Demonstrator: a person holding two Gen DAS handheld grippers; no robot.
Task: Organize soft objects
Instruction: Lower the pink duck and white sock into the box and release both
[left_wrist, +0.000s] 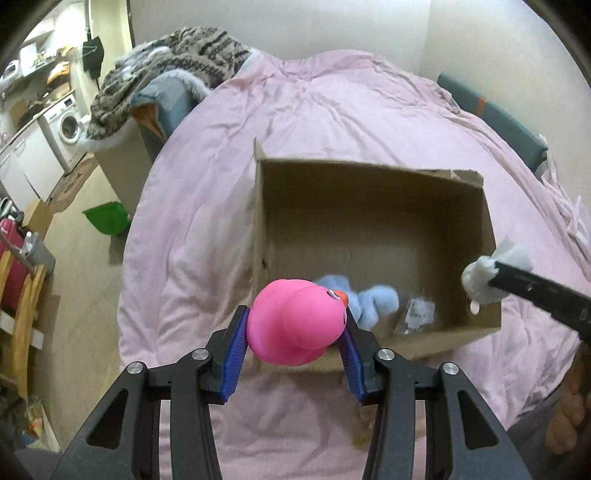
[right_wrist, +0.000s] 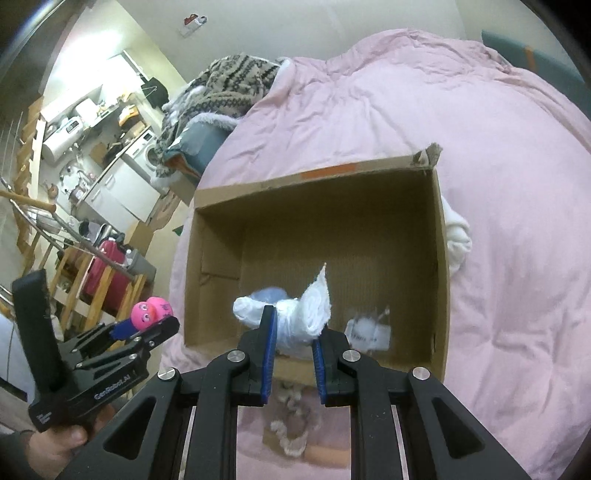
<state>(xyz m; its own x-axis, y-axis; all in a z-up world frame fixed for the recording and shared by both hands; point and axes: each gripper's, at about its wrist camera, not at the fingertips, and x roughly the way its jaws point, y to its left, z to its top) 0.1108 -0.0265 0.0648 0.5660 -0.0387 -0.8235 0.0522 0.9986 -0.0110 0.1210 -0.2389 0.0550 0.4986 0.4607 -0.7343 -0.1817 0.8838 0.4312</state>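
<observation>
An open cardboard box (left_wrist: 373, 170) (right_wrist: 314, 177) stands on a pink duvet. My left gripper (left_wrist: 293, 325) is shut on a pink rubber duck (left_wrist: 295, 325) and holds it over the box's near left corner; the duck also shows in the right wrist view (right_wrist: 151, 312). My right gripper (right_wrist: 293, 325) is shut on a white cloth bundle (right_wrist: 299, 314) above the box's near wall; it shows at the right in the left wrist view (left_wrist: 480, 284). A light blue soft toy (left_wrist: 373, 301) and a clear plastic packet (left_wrist: 419, 314) (right_wrist: 367, 332) lie inside the box.
The pink duvet (left_wrist: 332, 110) (right_wrist: 498, 184) covers the bed. A patterned knit blanket (left_wrist: 177, 62) (right_wrist: 229, 85) lies at its far left. A white cloth (right_wrist: 458, 236) sits just outside the box's right wall. A kitchen, a washing machine (left_wrist: 68, 125) and a red suitcase (right_wrist: 107, 273) are off to the left.
</observation>
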